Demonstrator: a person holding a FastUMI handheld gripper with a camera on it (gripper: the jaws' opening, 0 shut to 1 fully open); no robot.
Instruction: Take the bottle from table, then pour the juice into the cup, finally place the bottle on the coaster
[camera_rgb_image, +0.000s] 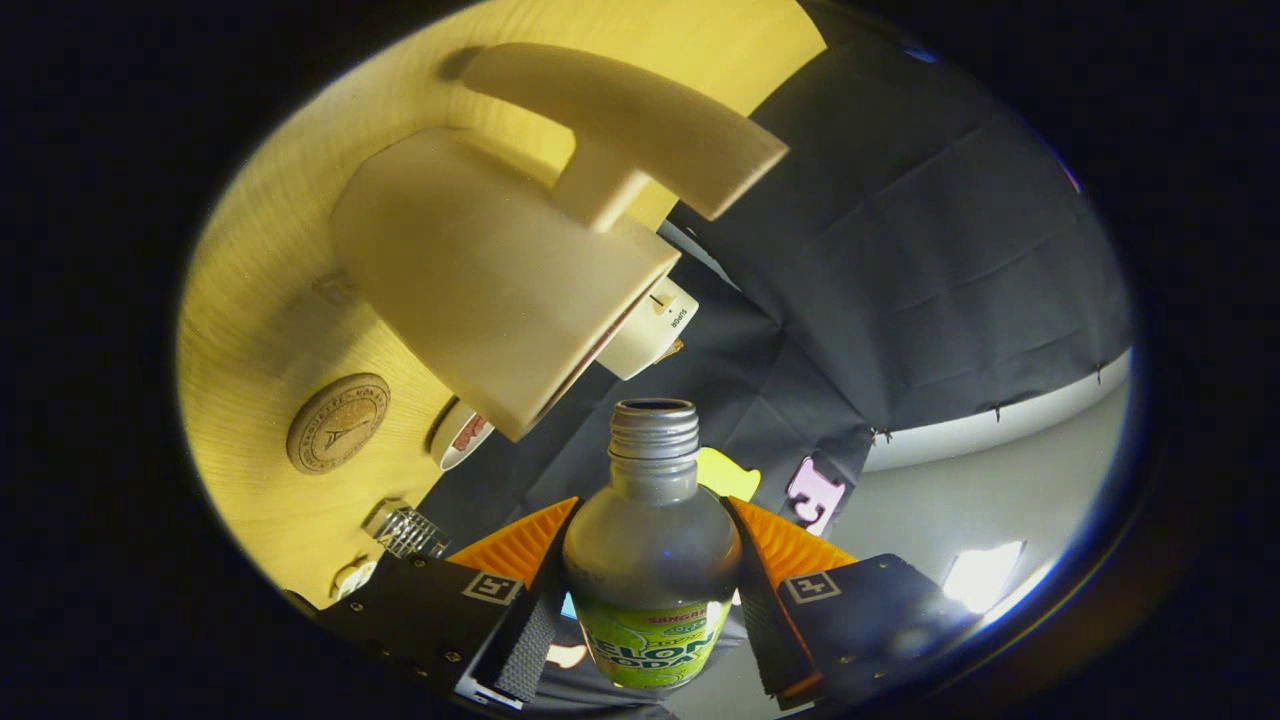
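Your gripper (650, 590) is clamped on the bottle (650, 560): both fingers press against its rounded sides, one on each flank, with the labelled lower body sitting between the pads. The bottle is a grey metal one with a green label, its cap off and the threaded neck open. Take the bottle as your reference for everything else.

The whole scene is strongly tilted in your view, so the wooden table (260, 300) runs up beside and beyond the bottle rather than lying flat under it.

Just beyond the bottle's mouth sits the cup (462, 436), a small white one with a red pattern, its rim partly hidden. Looming past the bottle's neck is a large cream appliance (500, 270) with a broad handle; it stands between the bottle and the far end of the table. A small clear ribbed glass object (405, 530) lies on the table close beside your finger. The round cork coaster (338, 422) rests on the table further out from the bottle, past the cup and well apart from it.
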